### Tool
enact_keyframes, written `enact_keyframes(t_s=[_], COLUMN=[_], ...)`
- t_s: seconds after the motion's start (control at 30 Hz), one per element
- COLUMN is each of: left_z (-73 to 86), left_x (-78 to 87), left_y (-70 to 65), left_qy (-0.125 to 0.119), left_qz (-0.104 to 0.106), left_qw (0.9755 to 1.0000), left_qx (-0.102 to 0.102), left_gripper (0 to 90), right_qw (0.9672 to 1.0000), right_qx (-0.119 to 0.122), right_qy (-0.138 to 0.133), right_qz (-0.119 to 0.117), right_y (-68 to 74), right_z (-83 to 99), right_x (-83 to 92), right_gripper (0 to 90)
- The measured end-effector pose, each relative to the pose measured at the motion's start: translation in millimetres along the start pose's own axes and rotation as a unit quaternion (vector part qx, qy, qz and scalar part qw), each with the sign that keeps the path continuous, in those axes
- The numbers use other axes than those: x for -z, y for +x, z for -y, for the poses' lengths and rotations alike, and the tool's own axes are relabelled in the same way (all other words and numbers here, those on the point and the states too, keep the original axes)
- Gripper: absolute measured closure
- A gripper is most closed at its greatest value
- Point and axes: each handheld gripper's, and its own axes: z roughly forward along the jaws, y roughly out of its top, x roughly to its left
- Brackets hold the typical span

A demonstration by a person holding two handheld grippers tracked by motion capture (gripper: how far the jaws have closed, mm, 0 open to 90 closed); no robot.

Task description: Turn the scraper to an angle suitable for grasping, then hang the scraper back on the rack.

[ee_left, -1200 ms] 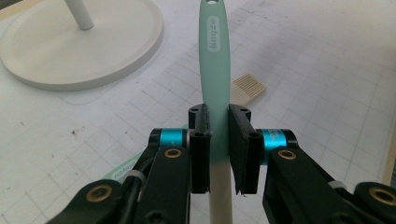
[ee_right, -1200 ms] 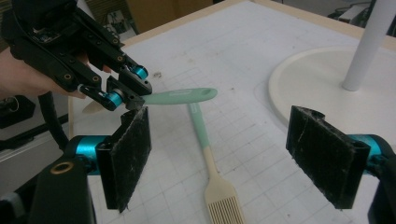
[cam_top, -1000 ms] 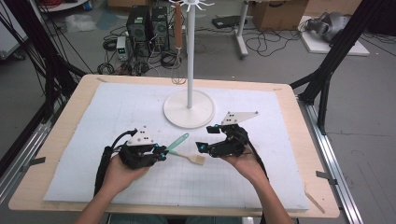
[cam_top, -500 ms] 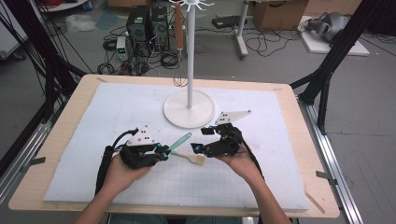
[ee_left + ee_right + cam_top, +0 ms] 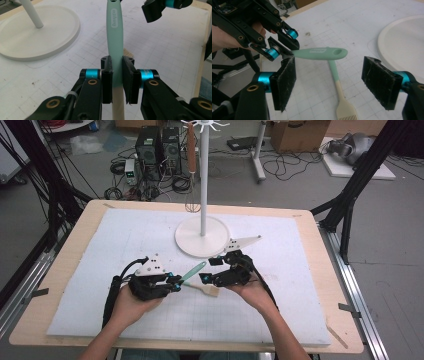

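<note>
Left gripper (image 5: pixel 176 281) clamped on mint-handled utensil (image 5: pixel 114 32), handle raised off white mat (image 5: pixel 100 250) toward stand base (image 5: pixel 202 236), right gripper (image 5: pixel 329 82) jaws apart, just been closing, nothing gripped, silicone brush (image 5: pixel 340 97) flat on mat beneath.

Wooden table (image 5: pixel 60 285), pale top, covered by a white gridded mat (image 5: pixel 125 235). On the mat: round white base of a stand (image 5: pixel 192 240) at back centre, and a brush (image 5: pixel 340 100) with mint handle and cream bristles lying flat near the front.
</note>
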Motion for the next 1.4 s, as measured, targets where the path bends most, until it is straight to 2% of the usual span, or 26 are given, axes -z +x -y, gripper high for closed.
enact_keyframes(t_s=[0.27,0.43,0.6,0.9,1.03,1.17,1.4], left_z=[-0.3,0.3,0.0,0.6,0.4,1.0,0.5], left_x=[3.2,4.1,3.3,1.4,0.2,-1.3,-2.6], left_y=[4.9,0.9,-2.0,-6.2,-6.2,-5.9,-4.5], left_qy=[-0.007,-0.011,-0.016,-0.014,-0.014,-0.014,-0.015], left_qz=[0.000,0.000,0.004,0.003,0.006,0.007,0.009], left_qw=[1.0000,0.9999,0.9999,0.9998,0.9998,0.9998,0.9997], left_qx=[0.001,-0.004,-0.006,-0.013,-0.011,-0.013,-0.018], left_gripper=[78.8,78.9,78.8,78.8,78.8,78.8,78.8], right_qw=[0.9999,0.9997,0.9989,0.9982,0.9978,0.9966,0.9950], right_qx=[-0.010,-0.013,-0.021,-0.022,-0.029,-0.046,-0.065], right_qy=[0.004,0.009,0.004,-0.004,-0.008,-0.015,-0.018], right_qz=[-0.011,-0.021,-0.042,-0.056,-0.060,-0.067,-0.074], right_y=[-3.3,-0.2,0.5,4.0,2.1,-1.8,-6.7], right_z=[-5.5,-7.7,-9.4,-11.0,-11.3,-11.1,-10.8], right_x=[-11.4,-17.7,-18.9,-20.4,-17.7,-16.7,-16.1], right_gripper=[28.6,31.9,37.3,39.5,47.2,55.3,62.1])
